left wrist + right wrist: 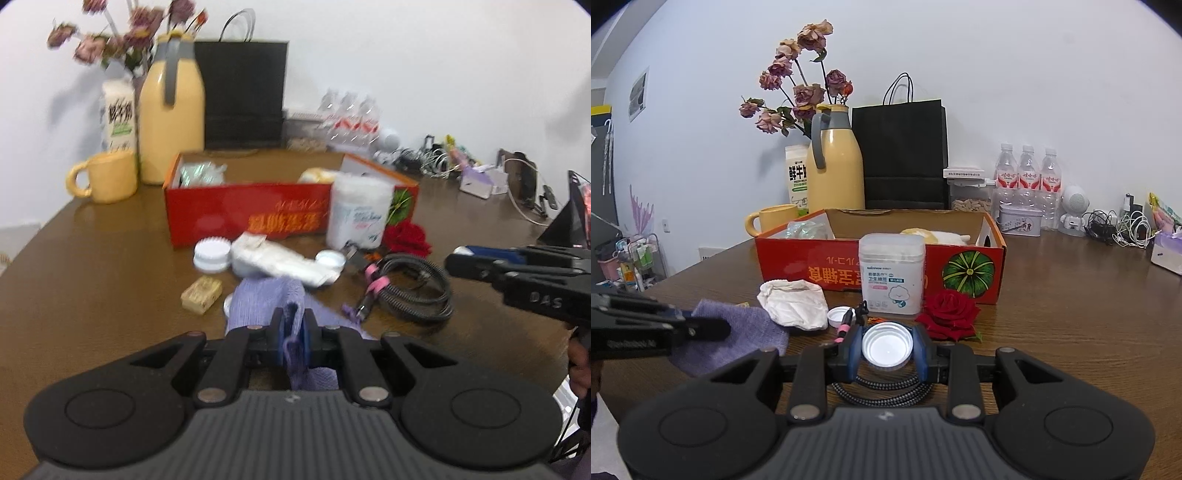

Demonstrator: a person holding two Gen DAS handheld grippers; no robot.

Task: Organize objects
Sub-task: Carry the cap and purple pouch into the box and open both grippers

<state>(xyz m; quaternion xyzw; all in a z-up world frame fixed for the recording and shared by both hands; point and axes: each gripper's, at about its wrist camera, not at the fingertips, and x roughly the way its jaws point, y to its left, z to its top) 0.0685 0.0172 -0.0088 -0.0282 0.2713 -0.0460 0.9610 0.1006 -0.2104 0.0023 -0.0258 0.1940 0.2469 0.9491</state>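
Observation:
My left gripper (293,332) is shut on a purple cloth (266,299), which drapes from its jaws above the brown table; the cloth also shows in the right wrist view (746,332). My right gripper (887,349) is shut on a white round lid (886,347), held above a coiled black cable (886,391). The open red cardboard box (243,214) stands behind the clutter and shows in the right wrist view too (812,258). In front of it are a white cotton-swab container (892,273), a red rose (951,314), a crumpled white bag (794,302) and a small white lid (838,316).
A yellow jug (834,166), yellow mug (772,218), milk carton (796,173), dried flowers and a black paper bag (901,151) stand at the back. Water bottles (1028,173), a tin and tangled cables (1119,225) sit back right. A tan block (201,293) lies left of the cloth.

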